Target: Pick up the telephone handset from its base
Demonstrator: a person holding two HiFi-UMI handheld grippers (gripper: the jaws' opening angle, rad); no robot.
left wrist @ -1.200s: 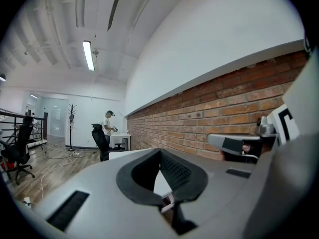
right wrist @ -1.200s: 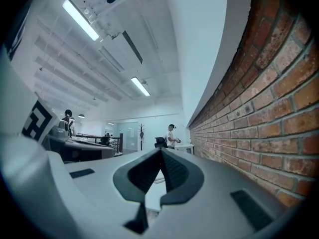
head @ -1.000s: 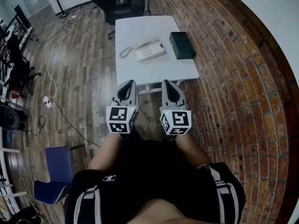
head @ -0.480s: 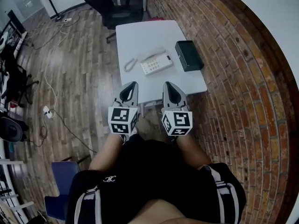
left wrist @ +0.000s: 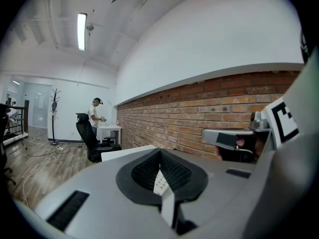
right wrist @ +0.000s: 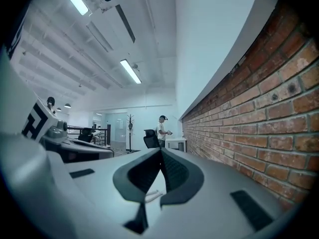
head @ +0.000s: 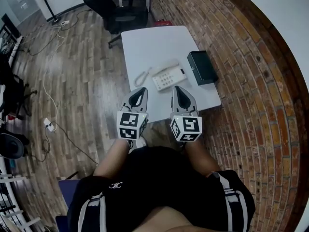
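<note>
A white telephone (head: 168, 76) sits on the white table (head: 154, 42), its handset (head: 163, 68) lying on the base and a coiled cord (head: 141, 77) trailing to the left. Both grippers are held level side by side over the table's near edge, short of the phone. My left gripper (head: 142, 89) is shut with nothing in it, and so is my right gripper (head: 176, 88). In the left gripper view the pads meet at the tip (left wrist: 160, 151), and the phone's keypad (left wrist: 158, 182) shows through the gap below. In the right gripper view the jaws (right wrist: 160, 151) also meet.
A black box (head: 202, 67) lies on the table right of the phone. A brick wall (head: 251, 81) runs along the right. A black office chair (head: 108, 4) stands beyond the table, cables lie on the wooden floor (head: 58, 95), and a person (left wrist: 94, 116) stands far off.
The table and phone have come closer in the head view. Both grippers have moved forward together and now reach the table's near edge. Both stay shut.
</note>
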